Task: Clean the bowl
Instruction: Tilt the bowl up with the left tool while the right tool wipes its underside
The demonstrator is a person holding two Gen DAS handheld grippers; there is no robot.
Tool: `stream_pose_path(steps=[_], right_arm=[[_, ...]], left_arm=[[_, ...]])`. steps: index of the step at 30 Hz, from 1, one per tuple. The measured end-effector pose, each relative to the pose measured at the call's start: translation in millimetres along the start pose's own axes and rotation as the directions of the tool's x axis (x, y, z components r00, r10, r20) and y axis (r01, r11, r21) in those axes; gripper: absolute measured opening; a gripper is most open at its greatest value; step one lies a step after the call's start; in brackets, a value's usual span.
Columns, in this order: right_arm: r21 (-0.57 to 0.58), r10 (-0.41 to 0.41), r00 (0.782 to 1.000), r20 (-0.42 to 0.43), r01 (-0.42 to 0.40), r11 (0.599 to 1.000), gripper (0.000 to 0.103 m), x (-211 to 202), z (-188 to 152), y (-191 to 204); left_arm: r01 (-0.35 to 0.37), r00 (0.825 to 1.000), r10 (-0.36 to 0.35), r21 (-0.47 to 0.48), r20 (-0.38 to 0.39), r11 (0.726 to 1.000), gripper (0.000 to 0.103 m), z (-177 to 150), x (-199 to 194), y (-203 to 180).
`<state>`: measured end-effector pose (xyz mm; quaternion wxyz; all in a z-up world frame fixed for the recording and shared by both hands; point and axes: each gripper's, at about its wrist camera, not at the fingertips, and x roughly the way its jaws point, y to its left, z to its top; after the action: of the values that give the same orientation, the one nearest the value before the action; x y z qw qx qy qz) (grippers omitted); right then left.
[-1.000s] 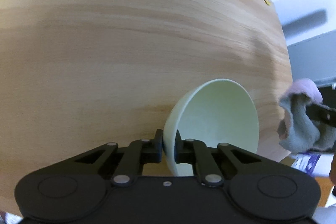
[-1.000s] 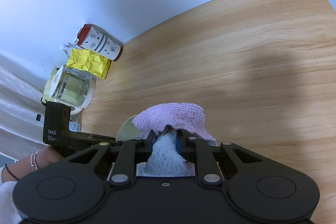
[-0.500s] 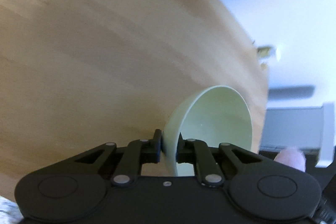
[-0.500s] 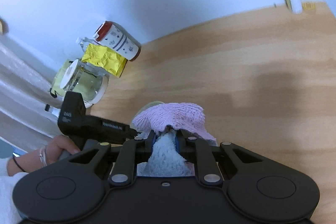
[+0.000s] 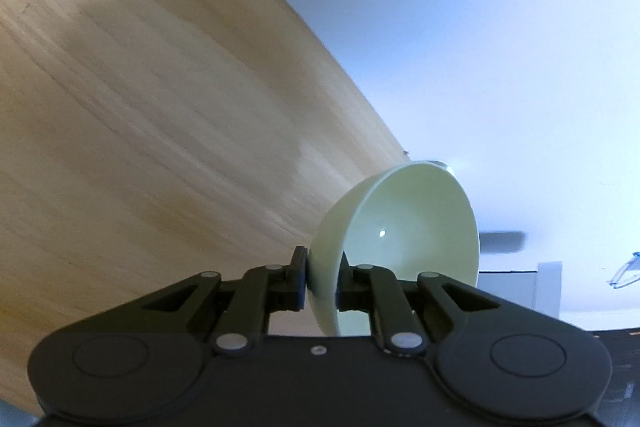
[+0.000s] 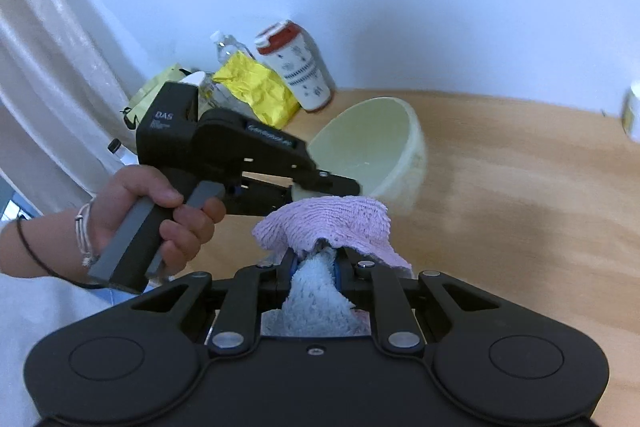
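Nearest in the right wrist view, the right gripper (image 6: 316, 267) is seen with its fingers closed tight on a bunched terry cloth (image 6: 332, 223), pink on top and pale blue between the pads. Just beyond it and to the left, a hand (image 6: 156, 211) grips the handle of the left gripper (image 5: 322, 283), whose fingers are clamped on the wall of a pale green bowl (image 5: 404, 231), one pad outside and one inside. The bowl (image 6: 372, 147) is held tilted above the wooden tabletop (image 6: 520, 163), its mouth turned toward the cloth, and it appears to be clear of the surface. At the far left, against the wall, a red-lidded patterned tumbler (image 6: 296, 67), a crumpled yellow packet (image 6: 260, 91) and a clear plastic bottle (image 6: 228, 47) are grouped.

The step in hand is judged to be the presenting of the bowl for wiping. The next move calls for the cloth to be carried forward into the bowl's hollow and rubbed round the inside, while the rim is kept firmly pinched so the bowl is not twisted loose.
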<state>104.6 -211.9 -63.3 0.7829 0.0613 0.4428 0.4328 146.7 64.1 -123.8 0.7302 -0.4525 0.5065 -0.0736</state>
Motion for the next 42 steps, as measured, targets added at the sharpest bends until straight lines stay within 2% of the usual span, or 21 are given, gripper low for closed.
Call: stream_pose_path(steps=[5, 11, 17, 28, 33, 36, 42], right_arm=[[-0.056, -0.019, 1.000, 0.013, 0.019, 0.998, 0.016, 11, 8, 7], [-0.095, -0.037, 0.999, -0.008, 0.036, 0.995, 0.016, 17, 1, 8], [-0.152, -0.062, 0.997, -0.048, 0.053, 0.987, 0.016, 32, -3, 9], [-0.188, -0.119, 0.992, -0.052, 0.107, 0.976, 0.016, 40, -20, -4], [-0.173, -0.123, 0.992, -0.039, 0.114, 0.978, 0.016, 37, -22, -8], [-0.188, -0.127, 0.991, -0.033, 0.119, 0.975, 0.014, 33, -24, -4], [-0.205, -0.144, 0.990, -0.002, 0.141, 0.969, 0.014, -2, -24, 7]], left_arm=[[0.017, 1.000, -0.017, -0.015, -0.001, 1.000, 0.011, 3, -7, 4], [0.018, 1.000, -0.018, -0.002, 0.000, 1.000, 0.011, -2, -5, 0], [0.037, 0.999, -0.036, 0.042, -0.025, 0.998, 0.012, -4, -4, -2], [0.059, 0.997, -0.052, 0.117, -0.064, 0.991, 0.012, -11, -11, -5], [0.022, 0.998, -0.015, 0.147, -0.053, 0.989, 0.012, -11, -15, -4], [0.008, 0.999, -0.002, 0.131, -0.047, 0.991, 0.012, -11, -16, 2], [-0.022, 0.999, 0.027, 0.120, -0.037, 0.993, 0.012, -10, -14, 11]])
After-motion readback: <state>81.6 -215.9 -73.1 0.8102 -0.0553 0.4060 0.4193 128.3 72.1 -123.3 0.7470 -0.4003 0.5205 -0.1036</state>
